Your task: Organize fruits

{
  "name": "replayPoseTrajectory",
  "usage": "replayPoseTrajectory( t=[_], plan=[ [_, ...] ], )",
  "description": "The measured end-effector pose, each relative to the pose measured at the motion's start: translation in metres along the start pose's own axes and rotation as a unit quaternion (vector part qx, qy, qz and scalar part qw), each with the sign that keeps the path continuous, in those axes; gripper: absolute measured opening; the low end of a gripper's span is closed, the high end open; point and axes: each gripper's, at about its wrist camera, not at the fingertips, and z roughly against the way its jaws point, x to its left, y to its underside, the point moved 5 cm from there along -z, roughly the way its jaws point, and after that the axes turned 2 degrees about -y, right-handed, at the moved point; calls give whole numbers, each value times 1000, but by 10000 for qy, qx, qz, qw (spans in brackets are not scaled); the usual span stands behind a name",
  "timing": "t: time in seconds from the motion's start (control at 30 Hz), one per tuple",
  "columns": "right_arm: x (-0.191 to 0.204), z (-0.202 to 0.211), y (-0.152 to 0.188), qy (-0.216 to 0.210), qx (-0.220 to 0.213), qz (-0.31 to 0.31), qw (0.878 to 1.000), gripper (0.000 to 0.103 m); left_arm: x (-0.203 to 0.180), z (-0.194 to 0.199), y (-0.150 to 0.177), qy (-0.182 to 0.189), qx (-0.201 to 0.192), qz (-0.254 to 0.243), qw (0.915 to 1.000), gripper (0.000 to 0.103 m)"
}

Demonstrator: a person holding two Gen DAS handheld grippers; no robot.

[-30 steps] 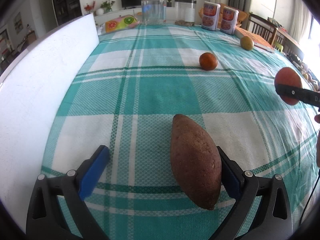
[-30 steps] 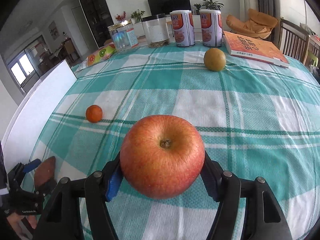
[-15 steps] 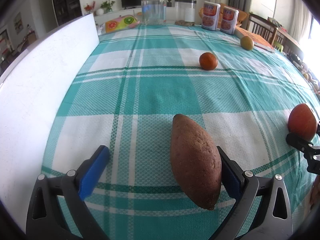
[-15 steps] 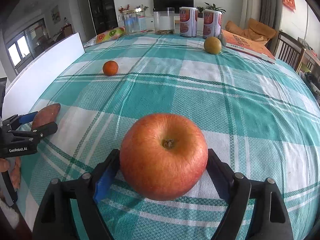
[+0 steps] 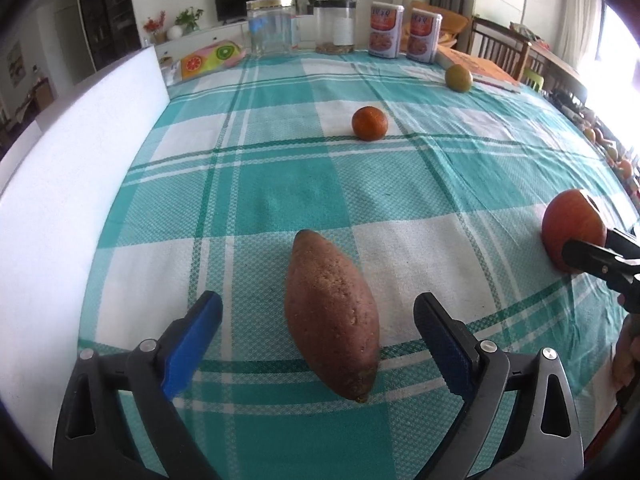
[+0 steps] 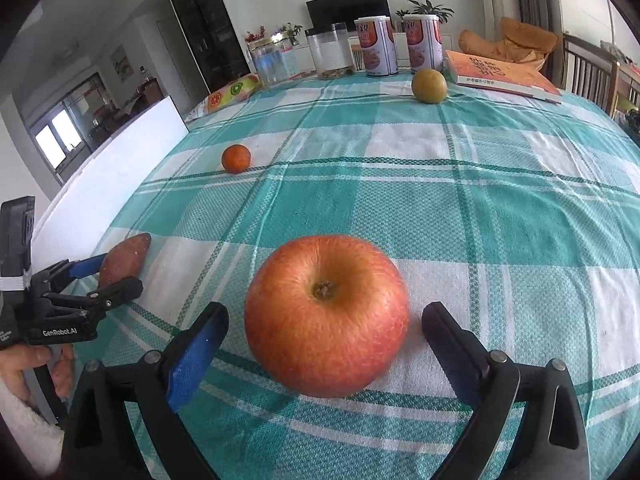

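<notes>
A brown sweet potato (image 5: 332,320) lies on the teal checked tablecloth (image 5: 280,184) between the blue pads of my left gripper (image 5: 316,304). Its jaws are closing, with a gap still showing on both sides. A red apple (image 6: 326,320) rests on the cloth between the fingers of my right gripper (image 6: 326,314). Those jaws are opening and the pads stand off the apple. The left wrist view has the apple (image 5: 572,228) at the right edge. The right wrist view has the left gripper (image 6: 108,276) around the sweet potato (image 6: 128,252) at the far left.
A small mandarin (image 5: 369,123) and a yellow-green round fruit (image 5: 458,77) sit farther back. Two jars (image 5: 272,26), two cans (image 5: 386,30), a book (image 6: 500,74) and a fruit-print packet (image 5: 208,58) line the far edge. A white board (image 5: 80,184) stands along the left side.
The right gripper brought the apple down onto the cloth and its jaws spread off it. The left jaws narrowed around the sweet potato, which now lies mid-gap instead of against the right pad.
</notes>
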Motion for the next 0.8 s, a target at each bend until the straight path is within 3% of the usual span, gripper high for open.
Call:
replayPoseTrajectory(
  t=[0.07,0.1,0.2,0.23,0.3,0.43,0.53,0.67,0.8],
  plan=[
    [0,3,-2,-3,66,25,10000,97,-6,-3,0,-34,151,-162,9997,49],
    [2,4,-5,38,80,92,9999,97,-5,-3,-1,22,96,-95,9999,43],
    [13,-1,-13,184,255,437,9986,94,1,-2,1,163,124,140,9997,42],
    [16,-5,-14,218,362,554,9976,80,3,1,3,195,149,226,9994,42],
    [17,-11,-17,322,512,594,9964,68,9,13,6,405,160,481,9979,42],
    [33,-2,-22,-155,532,351,9978,68,34,65,4,1006,-69,1155,9882,42],
    [86,3,-40,-972,536,351,9932,68,77,111,-4,1192,-437,1706,9771,42],
    [203,0,-76,-1827,512,1012,9766,68,165,151,-9,640,-789,2344,9668,42],
    [327,-19,-98,-2392,552,1799,9526,68,262,152,13,-346,-594,3000,9515,42]
  ],
)
